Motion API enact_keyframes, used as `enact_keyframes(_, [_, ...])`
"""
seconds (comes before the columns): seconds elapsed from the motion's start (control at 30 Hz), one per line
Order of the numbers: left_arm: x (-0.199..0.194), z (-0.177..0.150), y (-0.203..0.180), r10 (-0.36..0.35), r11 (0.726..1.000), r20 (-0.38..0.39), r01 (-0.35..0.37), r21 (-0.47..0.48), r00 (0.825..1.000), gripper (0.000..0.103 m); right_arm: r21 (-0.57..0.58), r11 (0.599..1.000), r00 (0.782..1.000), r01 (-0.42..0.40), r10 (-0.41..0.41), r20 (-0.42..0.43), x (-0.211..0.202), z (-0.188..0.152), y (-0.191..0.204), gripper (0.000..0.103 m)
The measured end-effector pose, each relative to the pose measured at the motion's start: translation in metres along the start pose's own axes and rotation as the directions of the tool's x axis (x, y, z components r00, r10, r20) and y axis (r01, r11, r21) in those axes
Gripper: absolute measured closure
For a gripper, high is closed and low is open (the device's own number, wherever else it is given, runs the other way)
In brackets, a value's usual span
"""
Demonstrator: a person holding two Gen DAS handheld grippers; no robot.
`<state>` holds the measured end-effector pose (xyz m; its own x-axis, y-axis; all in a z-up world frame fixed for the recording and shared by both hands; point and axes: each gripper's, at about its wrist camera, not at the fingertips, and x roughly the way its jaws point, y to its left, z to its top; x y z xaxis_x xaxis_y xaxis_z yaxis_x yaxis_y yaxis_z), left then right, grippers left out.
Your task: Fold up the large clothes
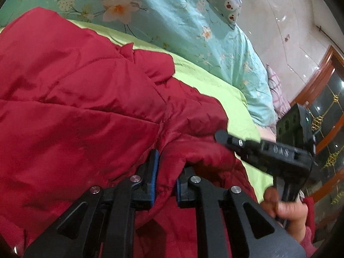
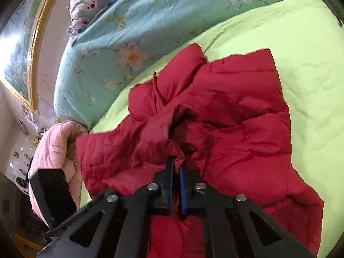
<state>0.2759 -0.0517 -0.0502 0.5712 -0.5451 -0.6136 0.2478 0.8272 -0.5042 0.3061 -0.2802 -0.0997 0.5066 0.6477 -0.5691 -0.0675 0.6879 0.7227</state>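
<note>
A red quilted jacket (image 1: 71, 99) lies spread on a lime-green bed sheet (image 1: 215, 79). My left gripper (image 1: 166, 167) is shut on a bunched fold of the jacket at its near edge. The right gripper (image 1: 219, 137) comes in from the right of the left wrist view, its tip against the same red fabric. In the right wrist view the jacket (image 2: 236, 111) covers the middle of the sheet (image 2: 301, 53), and my right gripper (image 2: 176, 163) is shut on a raised fold of it.
A turquoise floral quilt (image 1: 182, 21) lies beyond the sheet, with a cartoon-print pillow (image 2: 92, 0) on it. A pink quilted garment (image 2: 56, 146) sits at the left bed edge. A gold-framed picture (image 2: 32, 49) hangs on the wall. A wooden-framed cabinet (image 1: 326, 111) stands at right.
</note>
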Motion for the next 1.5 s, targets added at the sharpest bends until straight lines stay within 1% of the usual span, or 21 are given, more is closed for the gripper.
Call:
enact_keyframes(0.13, [-0.02, -0.009, -0.003, -0.011, 1.0, -0.012, 0.011, 0.026, 1.0, 0.089, -0.055, 0.998, 1.0, 0.007, -0.006, 0.014, -0.005, 0.002, 0.01, 0.1])
enact_keyframes(0.17, [-0.026, -0.011, -0.003, -0.016, 0.999, -0.015, 0.017, 0.029, 1.0, 0.085, -0.073, 0.997, 1.0, 0.018, -0.017, 0.017, -0.006, 0.002, 0.014, 0.101])
enact_keyframes(0.23, [-0.033, -0.013, -0.002, -0.019, 0.999, -0.025, 0.02, 0.031, 0.999, 0.076, -0.1, 0.994, 0.999, 0.041, -0.038, 0.027, -0.007, 0.003, 0.02, 0.101])
enact_keyframes(0.27, [-0.037, -0.014, -0.001, -0.024, 0.999, -0.029, 0.025, 0.031, 0.999, 0.064, -0.109, 0.993, 0.998, 0.054, -0.05, 0.036, -0.009, 0.004, 0.022, 0.101])
enact_keyframes(0.3, [-0.04, -0.014, 0.0, -0.021, 0.999, -0.025, 0.022, 0.031, 0.999, 0.059, -0.114, 0.991, 0.997, 0.069, -0.064, 0.05, -0.011, 0.005, 0.024, 0.101])
enact_keyframes(0.4, [-0.058, -0.012, 0.005, -0.005, 0.999, 0.01, 0.005, 0.033, 1.0, 0.059, -0.1, 0.991, 0.993, 0.089, -0.081, 0.083, -0.023, 0.013, 0.017, 0.101])
enact_keyframes(0.5, [-0.077, -0.001, 0.016, 0.044, 0.999, 0.086, -0.045, 0.009, 0.995, 0.059, -0.088, 0.99, 0.988, 0.113, -0.102, 0.114, -0.036, 0.021, 0.009, 0.101])
enact_keyframes(0.53, [-0.083, 0.006, 0.024, 0.07, 0.998, 0.114, -0.07, -0.009, 0.991, 0.059, -0.085, 0.989, 0.987, 0.117, -0.106, 0.123, -0.04, 0.023, 0.007, 0.101])
enact_keyframes(0.67, [-0.084, 0.026, 0.057, 0.131, 0.989, 0.148, -0.12, -0.084, 0.98, 0.059, -0.067, 0.99, 0.975, 0.122, -0.107, 0.195, -0.068, 0.029, 0.0, 0.101])
enact_keyframes(0.73, [-0.076, 0.035, 0.074, 0.163, 0.983, 0.139, -0.148, -0.109, 0.977, 0.059, -0.064, 0.989, 0.966, 0.131, -0.113, 0.233, -0.082, 0.028, -0.003, 0.101])
enact_keyframes(0.83, [-0.059, 0.04, 0.092, 0.192, 0.977, 0.107, -0.18, -0.117, 0.975, 0.059, -0.056, 0.985, 0.957, 0.164, -0.145, 0.25, -0.087, 0.022, -0.013, 0.101])
enact_keyframes(0.93, [-0.037, 0.039, 0.101, 0.241, 0.966, 0.042, -0.236, -0.107, 0.97, 0.059, -0.034, 0.979, 0.957, 0.199, -0.187, 0.222, -0.076, 0.017, -0.026, 0.101])
enact_keyframes(1.03, [-0.026, 0.035, 0.104, 0.253, 0.964, 0.012, -0.251, -0.084, 0.968, 0.059, -0.042, 0.964, 0.95, 0.262, -0.25, 0.186, -0.056, 0.011, -0.039, 0.101])
enact_keyframes(1.2, [-0.02, 0.029, 0.102, 0.282, 0.958, 0.005, -0.281, -0.056, 0.959, 0.059, -0.058, 0.947, 0.944, 0.316, -0.308, 0.115, -0.029, 0.005, -0.05, 0.1])
enact_keyframes(1.23, [-0.019, 0.029, 0.102, 0.284, 0.958, 0.004, -0.283, -0.053, 0.959, 0.059, -0.048, 0.946, 0.942, 0.321, -0.314, 0.116, -0.031, 0.006, -0.05, 0.094])
enact_keyframes(1.3, [-0.019, 0.031, 0.101, 0.286, 0.957, 0.003, -0.286, -0.047, 0.958, 0.059, -0.026, 0.935, 0.927, 0.353, -0.346, 0.146, -0.045, 0.008, -0.043, 0.091])
enact_keyframes(1.37, [-0.019, 0.031, 0.101, 0.288, 0.957, 0.005, -0.287, -0.044, 0.958, 0.059, -0.037, 0.932, 0.915, 0.362, -0.347, 0.206, -0.063, 0.011, -0.029, 0.087])
enact_keyframes(1.4, [-0.019, 0.03, 0.101, 0.289, 0.956, 0.006, -0.289, -0.043, 0.957, 0.059, -0.057, 0.935, 0.915, 0.349, -0.327, 0.236, -0.07, 0.011, -0.018, 0.084])
enact_keyframes(1.43, [-0.018, 0.03, 0.1, 0.293, 0.955, 0.007, -0.293, -0.041, 0.956, 0.059, -0.09, 0.941, 0.921, 0.328, -0.297, 0.253, -0.073, 0.012, -0.007, 0.076])
enact_keyframes(1.47, [-0.017, 0.03, 0.099, 0.299, 0.954, 0.007, -0.298, -0.039, 0.954, 0.058, -0.119, 0.943, 0.928, 0.31, -0.273, 0.254, -0.072, 0.013, 0.001, 0.064])
enact_keyframes(1.5, [-0.017, 0.029, 0.099, 0.303, 0.952, 0.006, -0.302, -0.036, 0.953, 0.055, -0.174, 0.943, 0.941, 0.284, -0.239, 0.238, -0.066, 0.014, 0.015, 0.06])
